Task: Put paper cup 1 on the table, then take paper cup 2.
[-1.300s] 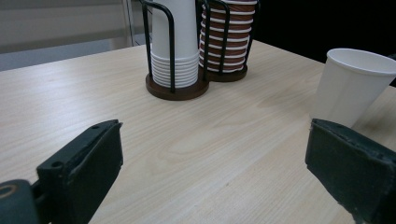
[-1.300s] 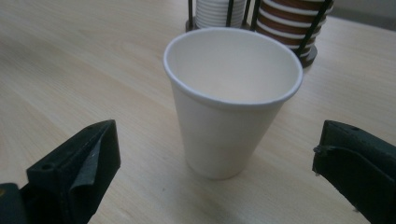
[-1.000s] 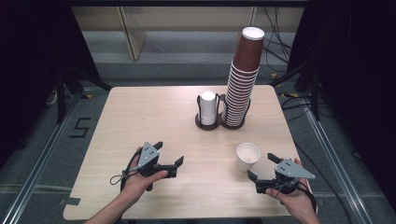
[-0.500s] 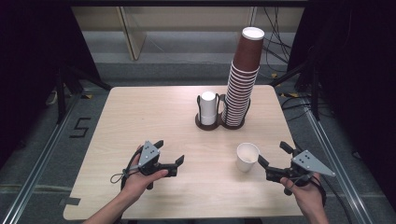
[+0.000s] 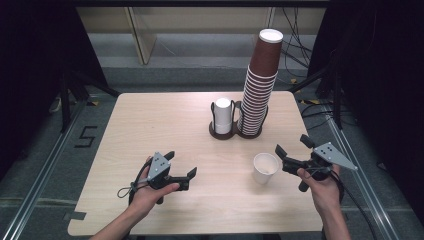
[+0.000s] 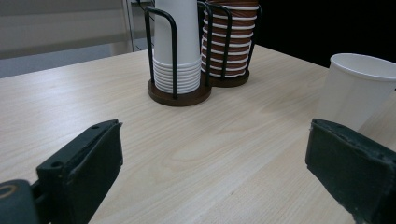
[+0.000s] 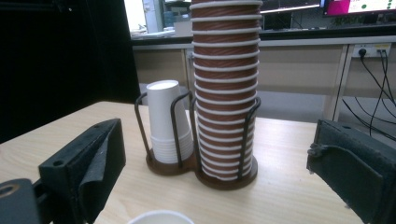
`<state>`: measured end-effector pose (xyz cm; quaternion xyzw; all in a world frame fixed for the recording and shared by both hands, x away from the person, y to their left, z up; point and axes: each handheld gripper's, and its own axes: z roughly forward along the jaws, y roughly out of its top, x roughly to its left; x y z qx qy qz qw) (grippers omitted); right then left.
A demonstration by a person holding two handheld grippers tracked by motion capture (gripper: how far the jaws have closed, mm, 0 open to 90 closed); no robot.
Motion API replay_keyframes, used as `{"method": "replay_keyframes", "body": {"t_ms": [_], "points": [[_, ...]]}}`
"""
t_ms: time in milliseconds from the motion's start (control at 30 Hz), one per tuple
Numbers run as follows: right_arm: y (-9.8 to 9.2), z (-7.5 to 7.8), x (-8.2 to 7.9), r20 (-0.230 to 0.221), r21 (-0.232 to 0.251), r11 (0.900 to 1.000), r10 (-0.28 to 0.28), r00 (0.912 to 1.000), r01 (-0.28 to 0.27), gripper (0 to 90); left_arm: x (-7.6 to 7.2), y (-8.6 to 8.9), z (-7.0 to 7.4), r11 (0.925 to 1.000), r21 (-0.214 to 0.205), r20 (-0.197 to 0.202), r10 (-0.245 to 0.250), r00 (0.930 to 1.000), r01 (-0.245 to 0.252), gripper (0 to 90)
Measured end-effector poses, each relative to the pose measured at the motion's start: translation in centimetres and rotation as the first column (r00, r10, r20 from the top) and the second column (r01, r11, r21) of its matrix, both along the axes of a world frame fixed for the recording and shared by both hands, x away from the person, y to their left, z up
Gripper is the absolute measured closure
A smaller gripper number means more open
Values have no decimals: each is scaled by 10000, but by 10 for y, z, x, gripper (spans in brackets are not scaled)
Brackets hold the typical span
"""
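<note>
With both grippers' fingers apart and empty, I risk my right gripper (image 5: 295, 148) toppling the lone white paper cup (image 5: 264, 168) near the table's (image 5: 165, 120) right edge.

Cups and stacks cut off at the picture edges

In the left gripper view, the white cup (image 6: 358, 93) is clipped at the right edge and the brown stack (image 6: 227, 42) at the top; in the right gripper view, merely the cup's rim (image 7: 161, 217) is seen at the bottom edge.

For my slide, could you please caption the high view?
Open grippers flank a lone white paper cup before two racked cup stacks.
</note>
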<state>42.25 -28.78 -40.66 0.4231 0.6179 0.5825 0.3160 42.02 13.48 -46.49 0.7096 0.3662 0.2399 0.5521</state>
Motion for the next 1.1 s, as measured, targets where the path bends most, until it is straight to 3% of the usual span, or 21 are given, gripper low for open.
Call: {"method": "replay_keyframes", "body": {"t_ms": [100,133,267,300,400,433,600,800,1100], "points": [[5,4,4,-66,-94,10000,-30,10000,29,42,-1,0,1,10000,-16,32,-7,10000,7,37],[8,4,6,137,12,10000,29,9999,-29,41,-1,0,1,10000,-15,29,-9,10000,9,37],[14,6,9,-27,83,9999,96,10000,-95,40,-1,0,0,10000,6,14,-17,10000,17,37],[14,6,10,-34,-152,9999,69,10000,-69,41,0,0,0,10000,24,12,-17,10000,17,36],[17,8,11,-90,-150,9999,72,9999,-74,39,0,-1,1,10000,46,44,-27,10000,27,37],[17,8,13,26,-156,9999,-3,10000,4,38,0,-1,1,10000,30,40,-20,10000,20,37],[14,11,23,-251,-12,9992,-393,9989,392,37,6,-2,1,10000,-34,-56,-18,10000,18,37],[9,18,39,-424,34,9978,-667,9969,670,39,10,-4,6,9990,-434,-98,-77,9999,72,29],[18,32,44,-383,-172,9985,-534,9978,528,35,13,-7,11,9975,-631,57,-321,9995,324,27]]}}
